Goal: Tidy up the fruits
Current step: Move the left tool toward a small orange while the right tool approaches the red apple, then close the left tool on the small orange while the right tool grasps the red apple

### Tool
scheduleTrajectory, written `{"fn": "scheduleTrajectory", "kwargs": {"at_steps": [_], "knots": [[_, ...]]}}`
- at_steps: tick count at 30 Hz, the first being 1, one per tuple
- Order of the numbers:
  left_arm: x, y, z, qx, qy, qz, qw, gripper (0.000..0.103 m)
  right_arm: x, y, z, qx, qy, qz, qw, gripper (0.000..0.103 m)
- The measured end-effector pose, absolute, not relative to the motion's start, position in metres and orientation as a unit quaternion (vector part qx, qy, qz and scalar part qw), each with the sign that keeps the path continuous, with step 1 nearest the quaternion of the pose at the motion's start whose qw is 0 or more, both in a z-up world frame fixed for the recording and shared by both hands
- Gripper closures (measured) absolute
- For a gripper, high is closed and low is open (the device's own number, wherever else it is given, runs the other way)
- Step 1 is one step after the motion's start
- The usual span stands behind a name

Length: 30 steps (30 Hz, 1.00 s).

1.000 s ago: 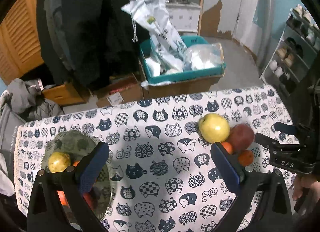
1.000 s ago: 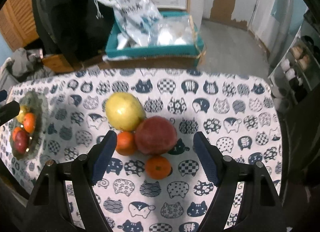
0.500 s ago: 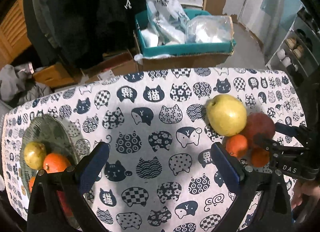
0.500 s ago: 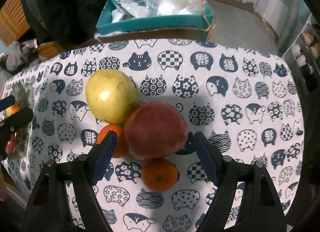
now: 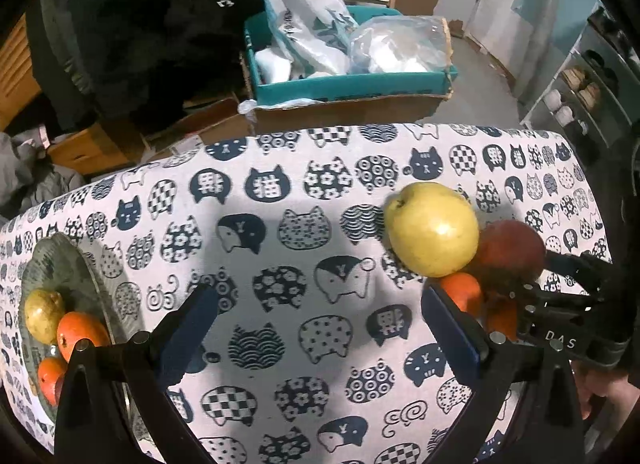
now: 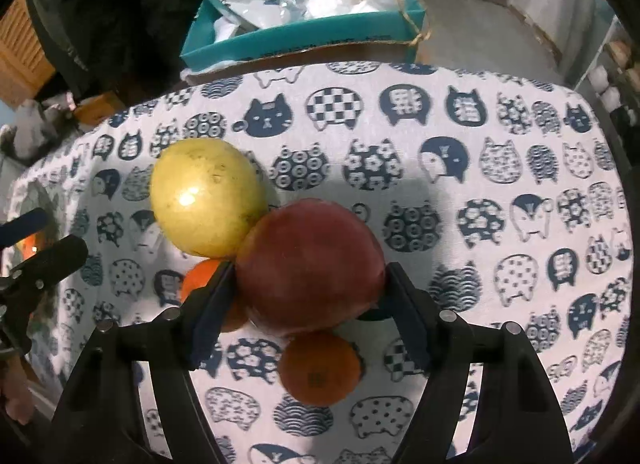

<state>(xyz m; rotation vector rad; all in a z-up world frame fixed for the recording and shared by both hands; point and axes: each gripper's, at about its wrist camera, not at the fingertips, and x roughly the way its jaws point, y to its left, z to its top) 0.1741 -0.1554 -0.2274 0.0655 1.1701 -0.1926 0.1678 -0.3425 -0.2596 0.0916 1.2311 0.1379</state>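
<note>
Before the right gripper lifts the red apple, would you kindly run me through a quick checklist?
1. Red apple between right gripper fingers: ok.
2. Jaws closing, firm grip yet: cannot tell.
3. Yellow apple and two oranges crowd the red apple, may roll: not ok.
4. Left gripper open, holding nothing, over bare cloth: ok.
5. Plate has space: cannot tell.
</note>
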Motion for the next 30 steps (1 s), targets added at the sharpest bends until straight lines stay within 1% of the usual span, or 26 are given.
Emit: {"fn": "scheduleTrajectory", "kwargs": {"at_steps": [8, 22, 23, 25, 26, 30], "knots": [[0.173, -0.184, -0.239, 0.032, 0.561, -0.118, 0.818, 0.001, 0.161, -0.377, -0.245, 0.04, 0.548, 0.011, 0.835, 0.029], [0.169, -0.234, -0.261, 0.033, 0.583, -0.135, 0.801, 0.002, 0.133, -0.41, -0.253, 0.032, 0.54, -0.039, 0.84, 0.029], [0.169, -0.236, -0.264, 0.033, 0.585, -0.134, 0.799, 0.003, 0.131, -0.411, -0.254, 0.033, 0.541, -0.039, 0.84, 0.029], [0.169, -0.24, -0.268, 0.033, 0.59, -0.137, 0.795, 0.012, 0.127, -0.413, -0.254, 0.038, 0.54, -0.04, 0.84, 0.029], [0.169, -0.241, -0.27, 0.033, 0.593, -0.137, 0.793, 0.013, 0.126, -0.414, -0.254, 0.041, 0.54, -0.04, 0.84, 0.029], [0.168, -0.245, -0.28, 0.029, 0.607, -0.144, 0.781, 0.025, 0.124, -0.413, -0.254, 0.042, 0.54, -0.039, 0.84, 0.029]]}}
